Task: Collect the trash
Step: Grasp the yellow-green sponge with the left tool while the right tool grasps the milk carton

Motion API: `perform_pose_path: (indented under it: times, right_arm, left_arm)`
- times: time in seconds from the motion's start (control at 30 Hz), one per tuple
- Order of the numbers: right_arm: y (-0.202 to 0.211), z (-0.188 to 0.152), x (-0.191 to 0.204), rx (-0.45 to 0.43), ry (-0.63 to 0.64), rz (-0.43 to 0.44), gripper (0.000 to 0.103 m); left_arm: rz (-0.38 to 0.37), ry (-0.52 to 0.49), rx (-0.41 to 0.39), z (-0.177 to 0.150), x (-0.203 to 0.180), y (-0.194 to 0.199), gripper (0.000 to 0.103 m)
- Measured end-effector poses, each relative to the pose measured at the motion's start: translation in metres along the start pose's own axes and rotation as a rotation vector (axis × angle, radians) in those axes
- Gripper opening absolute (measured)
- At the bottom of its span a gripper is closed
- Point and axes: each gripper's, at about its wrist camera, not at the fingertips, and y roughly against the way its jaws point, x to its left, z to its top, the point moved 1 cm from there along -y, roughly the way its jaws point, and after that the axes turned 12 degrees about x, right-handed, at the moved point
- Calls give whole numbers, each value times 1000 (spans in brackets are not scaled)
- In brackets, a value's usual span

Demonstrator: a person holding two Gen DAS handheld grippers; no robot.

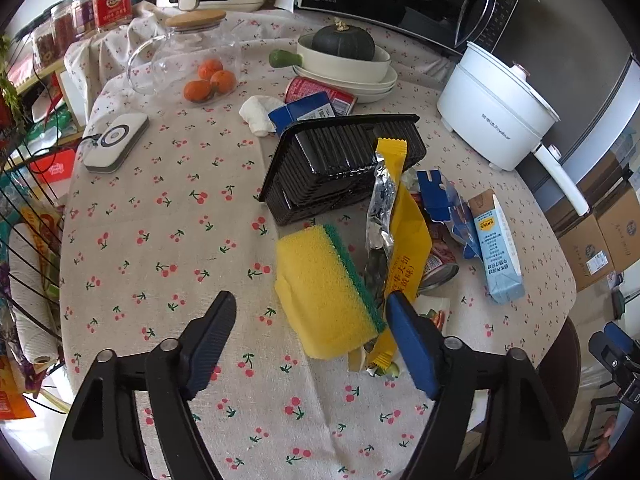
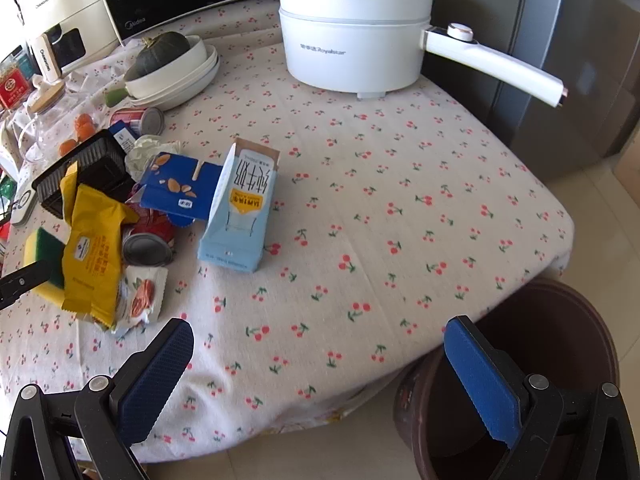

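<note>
Left hand-held gripper (image 1: 308, 336) released, jaws astride the yellow sponge (image 1: 326, 292), pads not pressing. Right hand-held gripper (image 2: 320, 364) released, empty, over bench (image 2: 360, 208) edge beside brown bin (image 2: 560, 360).

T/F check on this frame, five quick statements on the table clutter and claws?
1. The sponge is yellow with a green side. True.
2. The right claw grips the milk carton. False: open, empty, carton lies apart on the tablecloth.
3. A dark squash sits in a white dish. True.
4. The black tray is full of oranges. False: the oranges are under the glass jug.
5. The left claw is open. True.
</note>
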Motion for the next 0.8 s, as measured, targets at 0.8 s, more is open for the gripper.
perform_pose_path:
  times: [0.8]
  right_arm:
    - [-109,54,37,54,-47,149,64]
  left_arm:
    - [55,18,-97,-17,24,38,35]
